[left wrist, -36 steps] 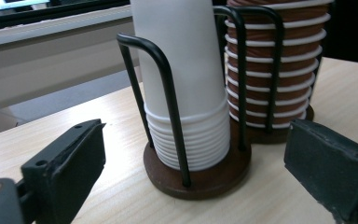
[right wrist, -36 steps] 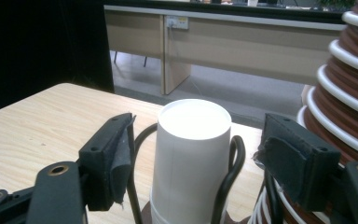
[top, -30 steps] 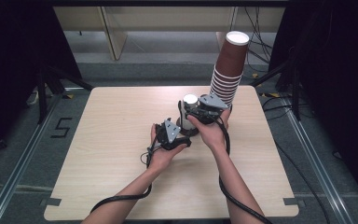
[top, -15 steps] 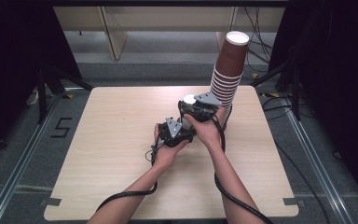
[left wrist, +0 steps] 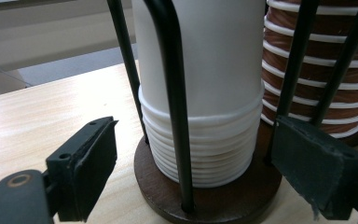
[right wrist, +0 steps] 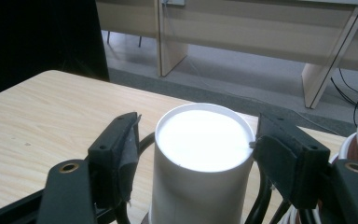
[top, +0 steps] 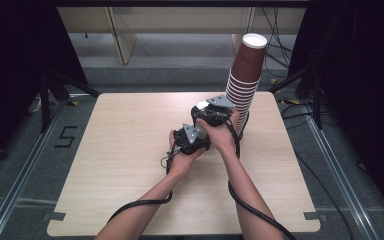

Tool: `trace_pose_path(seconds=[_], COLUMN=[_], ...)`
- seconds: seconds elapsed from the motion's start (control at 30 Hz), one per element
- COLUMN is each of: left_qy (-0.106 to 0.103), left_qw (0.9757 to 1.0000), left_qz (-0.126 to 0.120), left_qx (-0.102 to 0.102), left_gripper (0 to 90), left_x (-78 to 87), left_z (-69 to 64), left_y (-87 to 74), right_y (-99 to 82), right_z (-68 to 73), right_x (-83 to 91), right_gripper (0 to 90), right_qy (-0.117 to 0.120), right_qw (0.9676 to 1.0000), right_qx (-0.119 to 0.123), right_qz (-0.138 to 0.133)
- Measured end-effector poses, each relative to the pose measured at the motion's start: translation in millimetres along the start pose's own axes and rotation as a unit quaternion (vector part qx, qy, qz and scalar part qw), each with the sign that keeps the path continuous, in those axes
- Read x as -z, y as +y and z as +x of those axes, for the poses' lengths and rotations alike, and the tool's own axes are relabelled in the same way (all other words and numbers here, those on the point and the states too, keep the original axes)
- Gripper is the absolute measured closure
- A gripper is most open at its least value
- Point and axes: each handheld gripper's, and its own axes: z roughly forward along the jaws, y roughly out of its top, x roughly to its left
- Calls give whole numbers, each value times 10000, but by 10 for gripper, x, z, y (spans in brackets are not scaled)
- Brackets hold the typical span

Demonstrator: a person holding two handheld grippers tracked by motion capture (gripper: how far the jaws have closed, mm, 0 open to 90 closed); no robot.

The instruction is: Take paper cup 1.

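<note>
High view: both hands meet right of the table's middle (top: 130, 150), beside a tall stack of brown paper cups (top: 245, 80) that stands toward two o'clock. The left gripper (top: 192, 139) sits just at seven o'clock of the right gripper (top: 212, 114), and a white cup top (top: 202, 105) peeks out at the right gripper's far edge.

Left gripper view shows a stack of white paper cups (left wrist: 205, 93) nested upside down on a round dark wooden base (left wrist: 214, 198), fenced by thin black upright rods (left wrist: 172, 93). Its jaws stand apart, one pad at eight o'clock of the stack's lowest rims, the other at four o'clock; the stack and base lie between and beyond them, and neither pad touches the cups. These jaws have just been closing, with the rims and base in the gap but not gripped. The brown stack rises directly behind, at two o'clock.

Right gripper view looks down on the topmost white cup (right wrist: 203, 140), its flat bottom upward. The pads flank it at nine and three o'clock; the three o'clock pad meets the rim, while a narrow gap remains at nine o'clock. These jaws have also been closing around the cup.
</note>
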Motion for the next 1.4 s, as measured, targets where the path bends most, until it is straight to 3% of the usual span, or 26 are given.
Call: trace_pose_path(seconds=[0.03,0.37,0.6,0.63,0.73,0.8,1.1,1.13,1.17,1.2,1.33,1.4], left_qy=[20,84,14,4,-3,5,-41,-48,-76,-44,-48,-60], left_qw=[9999,9998,9998,9998,9998,9997,9994,9994,9999,9994,9993,9998], left_qz=[83,159,173,181,187,221,260,257,90,254,268,169], left_qx=[-107,-47,-52,-67,-88,-92,-214,-228,-16,-227,-250,-131], left_gripper=[136,137,133,134,134,136,189,192,193,195,195,195], left_x=[-3,-83,-127,-131,-142,-157,-186,-185,-202,-182,-184,-196], left_z=[9,14,18,14,7,4,-9,-14,-42,-11,-7,-25], left_y=[7,37,49,51,55,64,75,75,68,74,75,71], right_y=[0,2,6,8,4,4,-7,-6,-3,-4,-6,-10], right_z=[-9,-28,-13,-22,-14,-18,-9,-19,-20,-25,-17,-18], right_x=[-11,-91,-142,-153,-161,-177,-189,-197,-197,-196,-192,-195], right_gripper=[320,326,325,325,325,325,332,334,337,339,340,341], right_qy=[-26,-84,-93,-86,-105,-110,-111,-116,-106,-108,-125,-106], right_qw=[10000,9998,9998,9998,9997,9996,9996,9995,9995,9995,9995,9995], right_qx=[33,-3,-17,82,14,101,-52,60,79,89,-19,-23], right_qz=[-2,153,200,174,214,239,269,271,278,278,276,284])
